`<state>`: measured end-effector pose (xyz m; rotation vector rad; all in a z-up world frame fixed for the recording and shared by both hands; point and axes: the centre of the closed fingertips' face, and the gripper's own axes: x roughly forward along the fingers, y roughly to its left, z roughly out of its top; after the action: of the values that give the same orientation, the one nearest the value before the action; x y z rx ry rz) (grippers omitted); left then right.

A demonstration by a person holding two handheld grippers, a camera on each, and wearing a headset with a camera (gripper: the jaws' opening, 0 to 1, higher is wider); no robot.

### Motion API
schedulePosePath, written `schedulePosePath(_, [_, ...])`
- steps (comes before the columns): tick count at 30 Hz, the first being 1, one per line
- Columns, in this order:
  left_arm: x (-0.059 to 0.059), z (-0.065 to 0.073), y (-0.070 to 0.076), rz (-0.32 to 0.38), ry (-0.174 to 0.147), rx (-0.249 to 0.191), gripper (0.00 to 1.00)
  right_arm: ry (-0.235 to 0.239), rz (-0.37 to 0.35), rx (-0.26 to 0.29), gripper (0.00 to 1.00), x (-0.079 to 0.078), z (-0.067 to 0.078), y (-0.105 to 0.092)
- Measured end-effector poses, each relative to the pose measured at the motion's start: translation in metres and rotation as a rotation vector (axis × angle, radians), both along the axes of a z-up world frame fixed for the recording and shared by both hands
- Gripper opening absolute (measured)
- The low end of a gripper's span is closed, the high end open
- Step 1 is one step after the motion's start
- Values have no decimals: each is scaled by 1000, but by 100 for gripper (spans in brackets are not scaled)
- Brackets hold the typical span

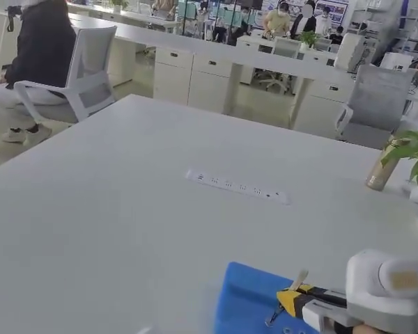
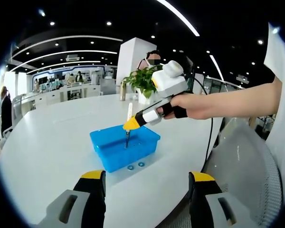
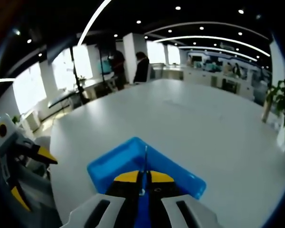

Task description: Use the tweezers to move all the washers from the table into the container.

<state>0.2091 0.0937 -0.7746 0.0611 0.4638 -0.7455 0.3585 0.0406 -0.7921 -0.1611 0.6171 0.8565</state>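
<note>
1. Around us spreads an open-plan office: desk rows, chairs, ceiling lights.
2. Beneath it all we see the white worktop (image 1: 125, 209), smooth, carrying a socket strip (image 1: 237, 186) farther off.
3. Our blue container (image 2: 115, 160) sits near the worktop's edge.
4. Our left claw (image 2: 147, 178) gapes wide and empty, facing the container from well apart.
5. Our right claw (image 2: 131, 125) grips the tweezers (image 2: 127, 137) over the container; they stand near upright, tips inside it. We cannot tell whether they carry a washer.
6. Two washers (image 2: 130, 167) lie flat on the worktop just beside the container's wall facing the left claw; we judge the tweezers must clear that wall toward them.
</note>
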Motion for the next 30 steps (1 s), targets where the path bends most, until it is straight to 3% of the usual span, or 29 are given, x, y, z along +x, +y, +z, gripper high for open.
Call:
schedulePosePath(19, [-1, -2, 0, -6, 7, 1, 71, 2, 2, -29, 2, 3, -9, -5])
schedulePosePath(25, [-1, -2, 0, -6, 8, 2, 70, -7, 2, -31, 3, 2, -7, -4])
schedulePosePath(30, [-1, -2, 0, -4, 8, 5, 70, -26, 2, 12, 3, -1, 5, -3])
